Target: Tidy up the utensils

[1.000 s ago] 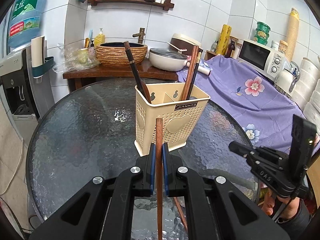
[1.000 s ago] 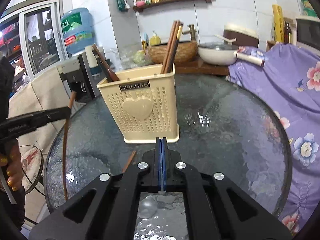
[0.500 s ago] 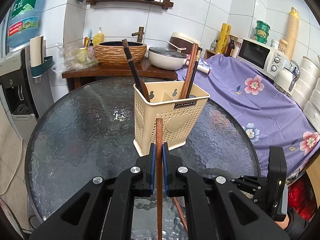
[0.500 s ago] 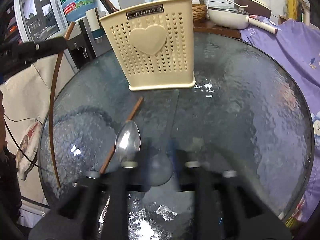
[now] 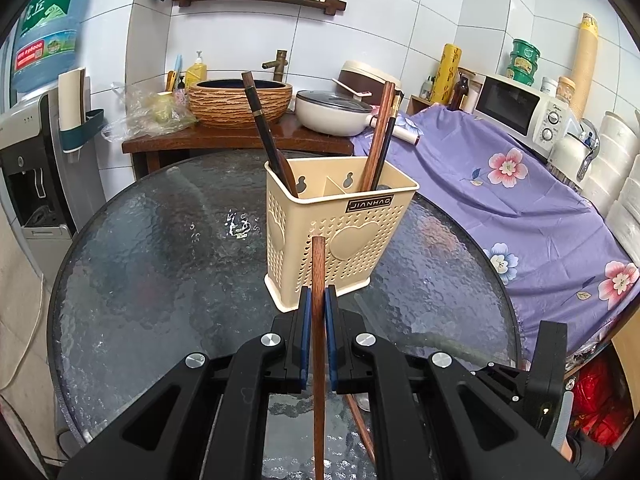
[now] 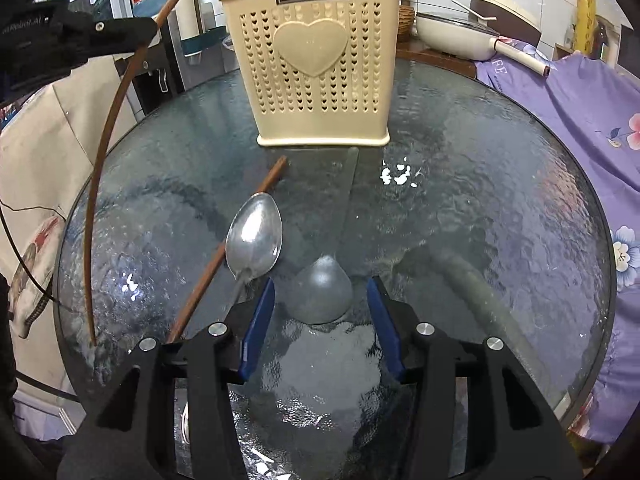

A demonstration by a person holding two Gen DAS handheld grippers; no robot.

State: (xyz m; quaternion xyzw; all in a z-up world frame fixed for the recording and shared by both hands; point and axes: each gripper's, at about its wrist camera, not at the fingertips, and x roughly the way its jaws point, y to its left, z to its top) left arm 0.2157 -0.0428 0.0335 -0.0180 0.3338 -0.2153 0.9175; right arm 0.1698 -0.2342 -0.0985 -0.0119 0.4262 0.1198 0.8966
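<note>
Currently, the left gripper [image 5: 316,308] is pinching a brown wooden chopstick [image 5: 318,272] between its blue pads [image 5: 305,320]; the chopstick stands nearly upright in the grip, its upper end in front of the cream utensil holder [image 5: 340,240]. In the right wrist view the same chopstick [image 6: 116,128] hangs above the left edge of the round glass desk [image 6: 500,208].

The utensil holder stands upright on the desk and carries a heart relief and a "JIANHAO" label. One dark utensil handle [image 5: 266,132] leans out of its left compartment; two chopsticks [image 5: 380,136] lean out of its right compartment.

The right gripper [image 6: 320,300] is low over the desk with its jaws spread wide and nothing between them. A metal spoon [image 6: 254,236] lies on the glass just ahead of the left fingertip. A second wooden chopstick [image 6: 228,248] lies beside the spoon bowl, on its left, its far end pointing toward the holder base.
</note>
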